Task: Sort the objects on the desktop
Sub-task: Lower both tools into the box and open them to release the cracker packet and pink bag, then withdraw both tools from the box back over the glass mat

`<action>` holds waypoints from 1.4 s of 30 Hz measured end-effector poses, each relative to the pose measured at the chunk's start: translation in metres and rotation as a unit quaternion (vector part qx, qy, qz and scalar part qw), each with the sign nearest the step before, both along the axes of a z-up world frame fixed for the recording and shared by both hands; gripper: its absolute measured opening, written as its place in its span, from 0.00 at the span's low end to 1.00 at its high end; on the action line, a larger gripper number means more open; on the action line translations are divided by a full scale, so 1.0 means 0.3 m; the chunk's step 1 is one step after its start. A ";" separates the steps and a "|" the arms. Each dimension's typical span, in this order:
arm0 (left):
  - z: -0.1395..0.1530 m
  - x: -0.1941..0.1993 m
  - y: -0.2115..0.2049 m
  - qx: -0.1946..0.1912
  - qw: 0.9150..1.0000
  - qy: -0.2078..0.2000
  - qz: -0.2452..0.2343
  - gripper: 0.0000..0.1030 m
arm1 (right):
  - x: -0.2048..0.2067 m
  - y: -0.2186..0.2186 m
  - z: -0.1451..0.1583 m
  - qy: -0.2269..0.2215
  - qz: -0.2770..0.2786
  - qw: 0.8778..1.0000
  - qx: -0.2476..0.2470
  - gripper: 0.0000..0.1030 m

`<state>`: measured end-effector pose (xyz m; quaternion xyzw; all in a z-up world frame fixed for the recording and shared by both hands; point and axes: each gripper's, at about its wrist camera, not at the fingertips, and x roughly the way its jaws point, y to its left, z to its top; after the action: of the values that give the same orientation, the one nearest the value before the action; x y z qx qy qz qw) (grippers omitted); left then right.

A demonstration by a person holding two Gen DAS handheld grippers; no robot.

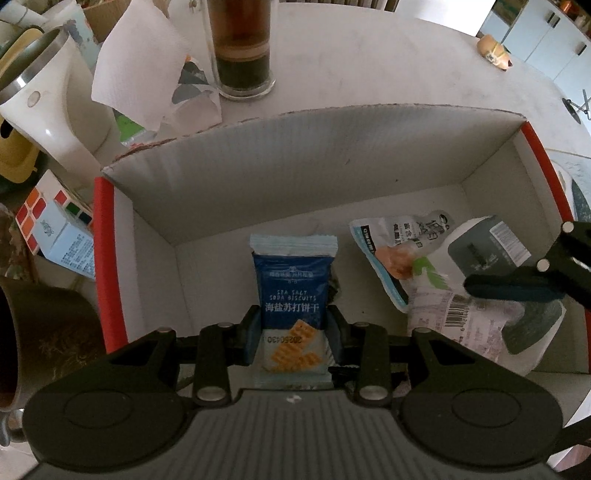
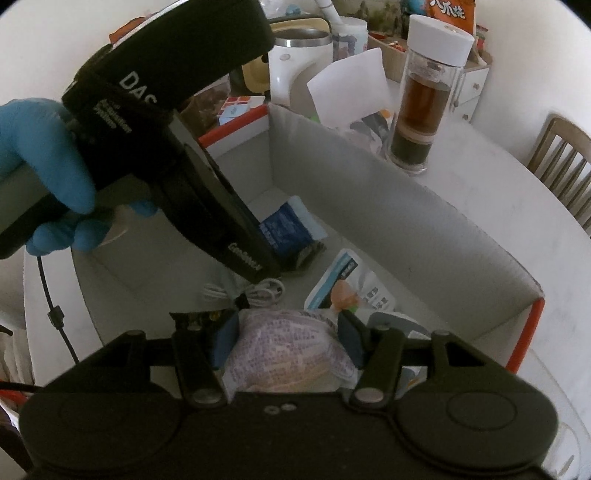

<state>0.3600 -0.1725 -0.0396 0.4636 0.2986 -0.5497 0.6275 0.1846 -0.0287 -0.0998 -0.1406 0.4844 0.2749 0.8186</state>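
Blue biscuit packet (image 1: 291, 295), upright, over white red-edged box (image 1: 155, 236). Clear bun pack (image 2: 291, 350) over box. White-blue snack pouch (image 1: 388, 251) and grey-white pack (image 1: 491, 254) flat on box floor.

A lived-in home dining area: a round white table (image 1: 369, 66) crowded with a glass tea bottle (image 2: 424, 96), an electric kettle (image 2: 295, 62), a puzzle cube (image 1: 33, 221), tissue paper (image 1: 140, 62) and a snack bag (image 2: 448, 11), with a wooden slat-back chair (image 2: 565, 162) alongside and pale cabinets (image 1: 546, 40) beyond.
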 end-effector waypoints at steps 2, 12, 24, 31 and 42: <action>0.000 0.002 0.000 0.000 1.000 0.004 -0.002 0.36 | 0.000 -0.004 0.002 0.000 -0.005 1.000 0.004 0.62; 0.025 -0.023 0.024 -0.014 1.000 0.020 -0.012 0.57 | -0.025 -0.042 0.043 0.002 -0.015 1.000 0.027 0.69; 0.105 -0.079 0.106 -0.041 0.998 0.025 -0.046 0.61 | -0.108 -0.089 0.158 -0.019 -0.008 0.999 0.046 0.71; 0.150 -0.118 0.165 -0.058 0.995 0.029 -0.076 0.61 | -0.150 -0.125 0.200 -0.031 -0.023 0.998 0.043 0.71; 0.220 -0.197 0.266 -0.079 0.987 0.039 -0.131 0.61 | -0.229 -0.197 0.271 -0.053 -0.067 0.995 0.043 0.71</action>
<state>0.3009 -0.0926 0.0265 0.4259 0.2153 -0.6666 0.5726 0.1158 -0.0878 -0.0185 -0.0872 0.4367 0.2325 0.8647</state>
